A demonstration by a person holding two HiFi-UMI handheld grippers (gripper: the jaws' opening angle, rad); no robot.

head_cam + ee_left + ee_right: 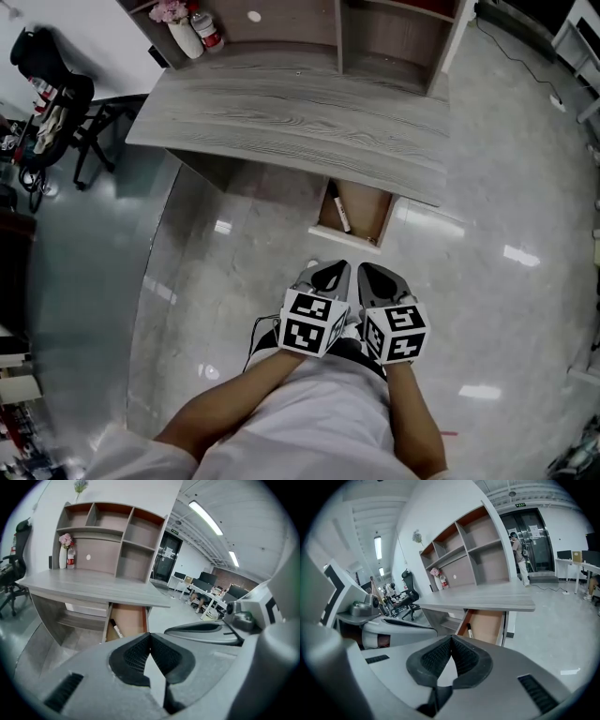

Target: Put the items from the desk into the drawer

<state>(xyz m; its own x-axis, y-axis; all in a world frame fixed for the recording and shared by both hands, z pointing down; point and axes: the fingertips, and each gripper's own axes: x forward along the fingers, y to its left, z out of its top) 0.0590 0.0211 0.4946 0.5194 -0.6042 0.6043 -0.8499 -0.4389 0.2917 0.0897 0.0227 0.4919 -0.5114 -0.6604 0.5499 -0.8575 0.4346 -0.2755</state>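
Head view, lower centre: left gripper [332, 274], right gripper [377, 277] pinched shut, empty; marker [341, 216] in open drawer [371, 212]; closing it seems next.

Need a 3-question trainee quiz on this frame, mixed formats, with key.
1. True or false: the drawer under the desk is open.
2. What lies in the drawer? A) a marker B) scissors C) a stapler
3. Fill in: the jaws of the left gripper and the right gripper are both ____.

Key: 1 true; 2 A; 3 shut, with nothing between them.
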